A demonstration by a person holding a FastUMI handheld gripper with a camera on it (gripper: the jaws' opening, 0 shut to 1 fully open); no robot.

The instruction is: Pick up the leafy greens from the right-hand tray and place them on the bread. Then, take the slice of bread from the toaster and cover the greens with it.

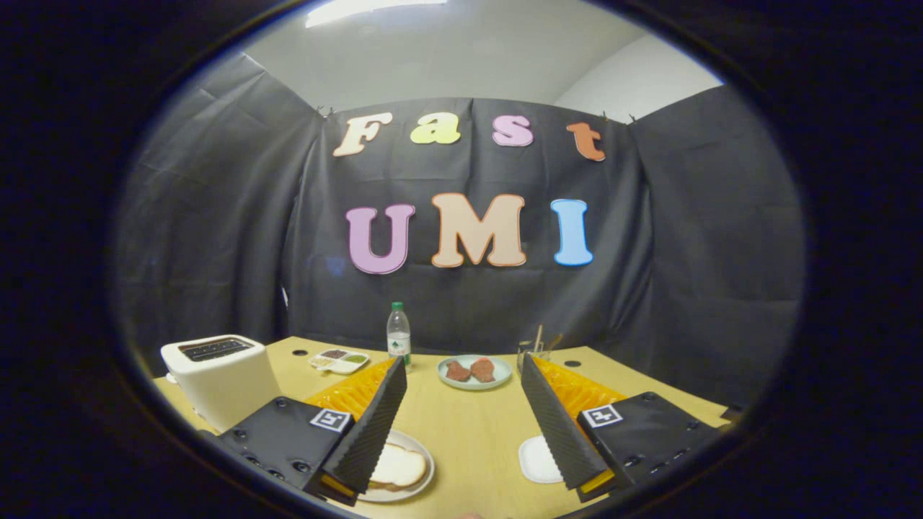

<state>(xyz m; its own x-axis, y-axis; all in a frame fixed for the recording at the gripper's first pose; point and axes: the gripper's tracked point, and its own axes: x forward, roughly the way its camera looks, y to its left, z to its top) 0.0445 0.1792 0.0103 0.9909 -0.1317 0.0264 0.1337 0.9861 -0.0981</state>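
Note:
A slice of bread (398,466) lies on a round white plate (425,461), partly tucked under my left finger (371,425). To the left stands a white toaster (220,378) with dark slots on top; I cannot tell what is inside them. A small white tray (537,459) sits beside my right finger (555,425), and I cannot make out any greens on it. My gripper (465,371) hovers above the wooden table, open wide, with nothing between its fingers.
Beyond the fingers sit a pale green plate (474,372) with two reddish meat pieces, a clear plastic bottle (398,336), a divided condiment dish (339,360) and a glass (530,352) holding sticks. The yellow wooden table (469,432) meets black cloth walls at the back.

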